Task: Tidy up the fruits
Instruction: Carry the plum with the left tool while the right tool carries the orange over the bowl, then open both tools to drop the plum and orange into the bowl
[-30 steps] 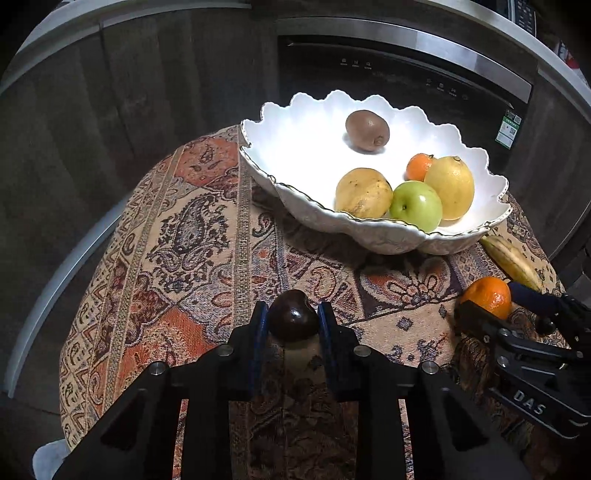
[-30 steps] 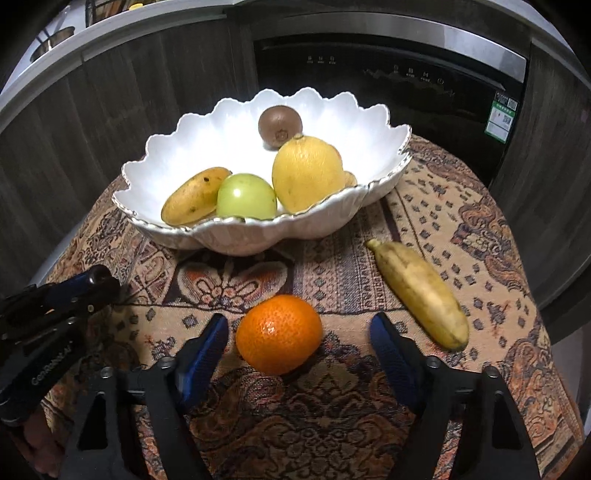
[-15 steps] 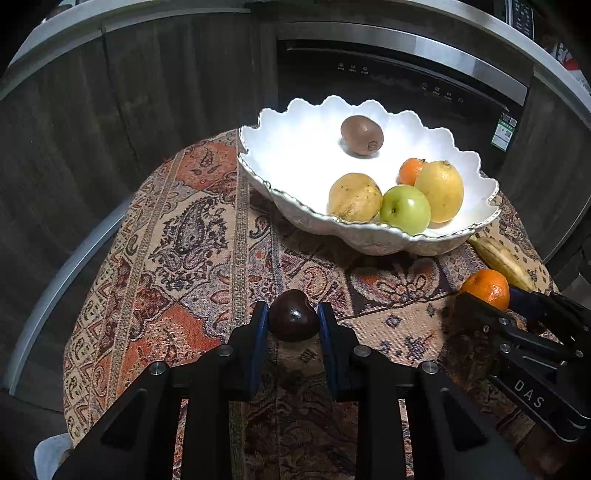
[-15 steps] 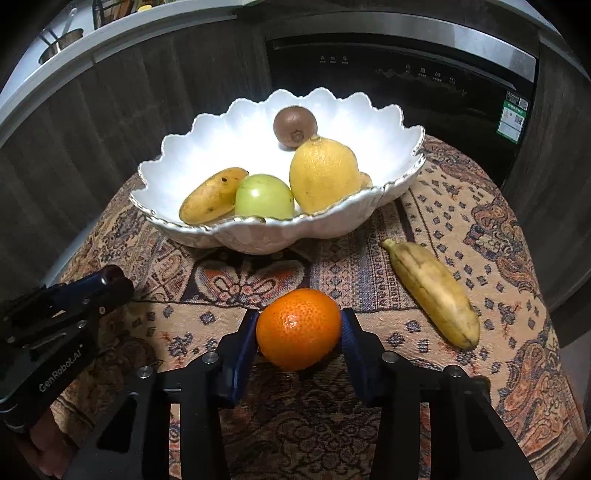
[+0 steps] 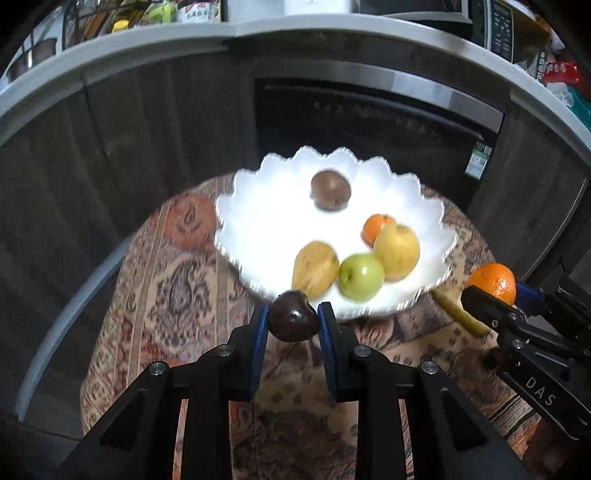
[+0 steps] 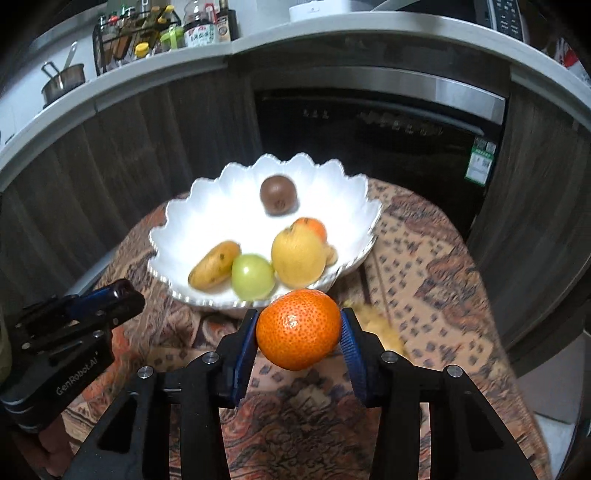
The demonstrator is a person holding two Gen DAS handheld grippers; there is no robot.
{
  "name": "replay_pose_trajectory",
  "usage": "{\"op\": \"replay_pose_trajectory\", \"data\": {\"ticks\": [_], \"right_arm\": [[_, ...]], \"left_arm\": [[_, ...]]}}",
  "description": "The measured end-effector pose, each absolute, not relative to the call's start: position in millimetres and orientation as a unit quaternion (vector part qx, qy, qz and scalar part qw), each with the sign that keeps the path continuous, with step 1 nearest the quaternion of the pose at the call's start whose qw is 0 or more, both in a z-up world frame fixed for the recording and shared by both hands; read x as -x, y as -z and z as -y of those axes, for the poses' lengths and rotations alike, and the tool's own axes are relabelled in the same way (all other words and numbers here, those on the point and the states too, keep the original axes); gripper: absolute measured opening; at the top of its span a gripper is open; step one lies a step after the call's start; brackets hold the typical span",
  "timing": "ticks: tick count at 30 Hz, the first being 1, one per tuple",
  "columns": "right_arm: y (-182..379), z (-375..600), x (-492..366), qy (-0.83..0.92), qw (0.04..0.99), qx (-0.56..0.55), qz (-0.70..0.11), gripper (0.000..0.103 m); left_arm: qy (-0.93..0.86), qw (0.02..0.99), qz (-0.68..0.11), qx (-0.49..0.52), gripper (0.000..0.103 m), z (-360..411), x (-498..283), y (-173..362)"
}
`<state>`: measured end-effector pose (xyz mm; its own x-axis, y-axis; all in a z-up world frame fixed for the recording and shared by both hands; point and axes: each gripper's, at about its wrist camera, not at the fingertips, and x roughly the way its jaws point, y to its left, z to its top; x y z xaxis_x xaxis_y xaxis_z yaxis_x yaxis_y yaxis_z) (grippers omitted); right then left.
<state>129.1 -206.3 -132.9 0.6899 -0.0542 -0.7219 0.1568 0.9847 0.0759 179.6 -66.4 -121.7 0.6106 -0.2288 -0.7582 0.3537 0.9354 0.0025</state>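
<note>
1. Dark plum (image 5: 293, 321) pinched between blue pads of left gripper (image 5: 293, 325), held above the patterned cloth (image 5: 173, 291).
2. Orange (image 6: 298, 329) clamped in right gripper (image 6: 298, 332), pads pressing both sides, lifted off the cloth; same orange (image 5: 491, 282) seen far right in left view.
3. White scalloped bowl (image 6: 184, 229) just ahead of both grippers, near rim right past the fingertips.
4. In bowl: kiwi (image 6: 278, 194) at far side, alone; potato-like yellow fruit (image 6: 214, 265), green apple (image 6: 253, 277), big yellow fruit (image 6: 298, 257) bunched at near side, touching; small orange (image 6: 314, 227) behind the yellow one.
5. Banana (image 5: 456, 310) on cloth right of bowl, between the two grippers in left view; blurred behind the held orange in right view.
6. Left gripper body (image 6: 74, 325) at far left of right view, fingertips toward bowl.
7. Beyond the bowl: dark oven door (image 6: 373, 125), grey counter (image 6: 147, 66) with pot (image 6: 62, 79) and bottle rack (image 6: 129, 35).
</note>
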Motion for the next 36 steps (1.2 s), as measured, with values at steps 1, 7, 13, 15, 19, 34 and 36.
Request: {"op": "replay_pose_trajectory", "data": {"ticks": [1,7,13,15,19,34,36], "right_arm": [[130.4,208.6,-131.4,0.059,0.917,-0.067,-0.388,0.044],[117.0,217.8,-153.3,0.069,0.922,-0.063,-0.377,0.044],[110.1,223.3,-181.9,0.072,0.925,-0.055,-0.37,0.044],[110.7,226.1,-191.8,0.074,0.924,-0.054,-0.371,0.044],[114.7,230.7,-211.9,0.078,0.922,-0.053,-0.376,0.044],[134.2,246.4,-257.7,0.077,0.908,-0.061,-0.408,0.045],[134.1,246.7,-258.7,0.08,0.908,-0.057,-0.408,0.046]], "left_arm": [[0.165,0.895,-0.407,-0.077,0.027,69.0,-183.1,118.4],[0.165,0.899,-0.4,-0.074,0.027,77.0,-205.1,107.0],[0.161,0.898,-0.402,-0.075,0.027,83.8,-232.1,108.2],[0.158,0.898,-0.403,-0.078,0.027,86.5,-242.4,110.4],[0.153,0.897,-0.407,-0.082,0.027,90.9,-260.9,116.1],[0.139,0.886,-0.435,-0.085,0.035,103.5,-303.4,137.0],[0.136,0.886,-0.435,-0.086,0.044,103.5,-303.3,137.3]]}}
